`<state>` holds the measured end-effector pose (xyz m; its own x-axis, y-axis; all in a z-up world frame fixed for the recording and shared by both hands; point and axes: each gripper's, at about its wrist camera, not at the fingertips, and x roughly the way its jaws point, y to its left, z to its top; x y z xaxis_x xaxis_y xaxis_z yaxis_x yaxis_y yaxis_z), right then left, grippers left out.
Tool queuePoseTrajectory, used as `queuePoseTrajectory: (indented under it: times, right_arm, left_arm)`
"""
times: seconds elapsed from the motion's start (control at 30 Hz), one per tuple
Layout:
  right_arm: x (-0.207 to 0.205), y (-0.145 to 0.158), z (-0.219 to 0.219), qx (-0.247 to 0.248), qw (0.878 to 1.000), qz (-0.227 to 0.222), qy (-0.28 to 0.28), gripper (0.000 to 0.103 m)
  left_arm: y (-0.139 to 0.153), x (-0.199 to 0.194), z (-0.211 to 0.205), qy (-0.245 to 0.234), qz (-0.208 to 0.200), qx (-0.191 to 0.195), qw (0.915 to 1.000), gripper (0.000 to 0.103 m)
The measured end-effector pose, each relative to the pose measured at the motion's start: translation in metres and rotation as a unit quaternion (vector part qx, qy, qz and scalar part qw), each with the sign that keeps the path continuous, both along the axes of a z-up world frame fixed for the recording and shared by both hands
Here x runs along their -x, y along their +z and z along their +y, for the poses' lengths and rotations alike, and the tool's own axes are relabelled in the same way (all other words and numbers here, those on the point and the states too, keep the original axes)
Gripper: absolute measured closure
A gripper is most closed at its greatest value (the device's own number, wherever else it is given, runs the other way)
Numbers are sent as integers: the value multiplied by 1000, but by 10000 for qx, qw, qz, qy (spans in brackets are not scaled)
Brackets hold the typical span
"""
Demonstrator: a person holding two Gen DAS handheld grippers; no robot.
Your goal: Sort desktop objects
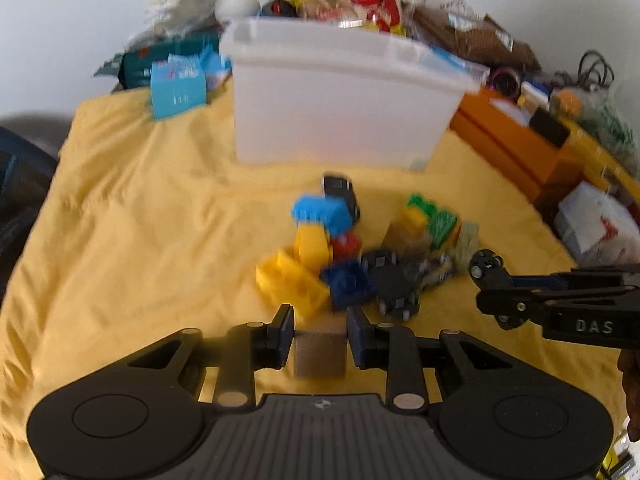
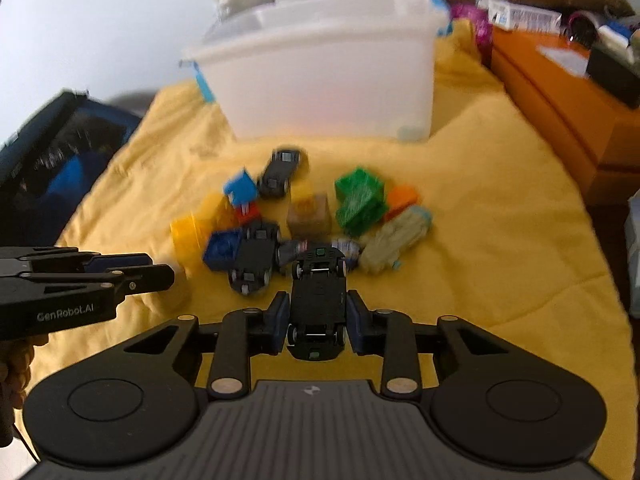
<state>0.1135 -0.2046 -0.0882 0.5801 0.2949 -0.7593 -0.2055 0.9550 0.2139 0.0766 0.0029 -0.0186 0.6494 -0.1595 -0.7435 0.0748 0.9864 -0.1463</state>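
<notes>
Seemingly toy car [image 2: 318, 308] between right jaws.

Upturned black toy car [image 2: 318, 304], brown block [image 1: 320, 354]

- Our left gripper [image 1: 319, 334] is matte black, with two round discs flanking a ribbed grey centre plate that bears a small emblem.
- Silver pivot pins dot its angular linkage arms; the jaws carry dark blue pads.
- Our right gripper [image 2: 318, 322] matches it in build.
- Side on, we read white lettering: "GenRobot.AI" on one body, "DAS" on the other.
</notes>
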Motion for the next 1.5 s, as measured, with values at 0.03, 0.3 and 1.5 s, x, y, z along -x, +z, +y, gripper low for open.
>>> queuePoseTrajectory:
  times: [0.03,0.3,1.5]
  right_arm:
    - [-1,6,-3,-42,10000,-71,-24,70]
    - [-15,28,-14,-208,9991,-344,-123,70]
    - [0,8,-28,-270,9996,3,-83,70]
  left_arm:
    - [5,-2,1,19,-65,1,10000,71]
    - [-2,-8,2,-177,166,-197,9995,70]
    - [-21,-3,-24,-462,219,-135,9986,69]
